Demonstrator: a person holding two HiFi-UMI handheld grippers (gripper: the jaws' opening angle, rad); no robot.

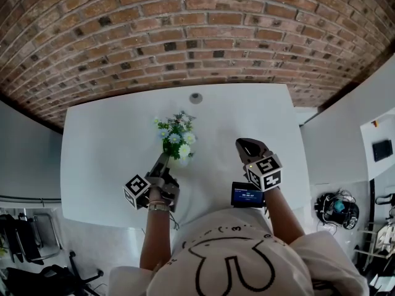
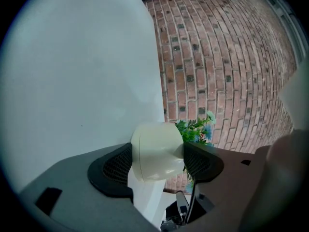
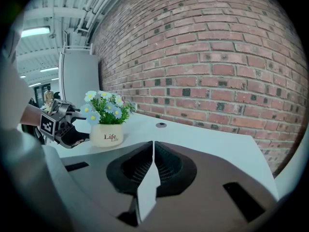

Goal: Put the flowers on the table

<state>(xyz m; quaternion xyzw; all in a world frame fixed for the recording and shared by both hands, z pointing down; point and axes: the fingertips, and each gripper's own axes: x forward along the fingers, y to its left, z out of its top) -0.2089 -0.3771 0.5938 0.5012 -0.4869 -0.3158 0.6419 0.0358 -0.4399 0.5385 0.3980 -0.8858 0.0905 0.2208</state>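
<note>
In the head view, we see the flowers [image 1: 176, 137] upright mid-surface [image 1: 105, 147], with bare white room all round. In the left gripper view, the left hand-held gripper [image 2: 157, 153] clamps their cream pot [image 2: 154, 146]. In the right gripper view, the right hand-held gripper [image 3: 153, 151] is closed and empty, apart from the flowers, with a brick wall [image 3: 217, 57] behind.

Probably lab or office: brick wall [image 1: 185, 29], white table [image 1: 105, 165], exposed ceiling pipes [image 3: 99, 4], strip light [image 3: 36, 32].

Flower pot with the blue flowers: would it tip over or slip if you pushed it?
Probably steady: the flower pot looks short and wide, and seems to sit flat on the white table. Its smooth side might slip between the left gripper jaws. The flowers look light and bendy.
</note>
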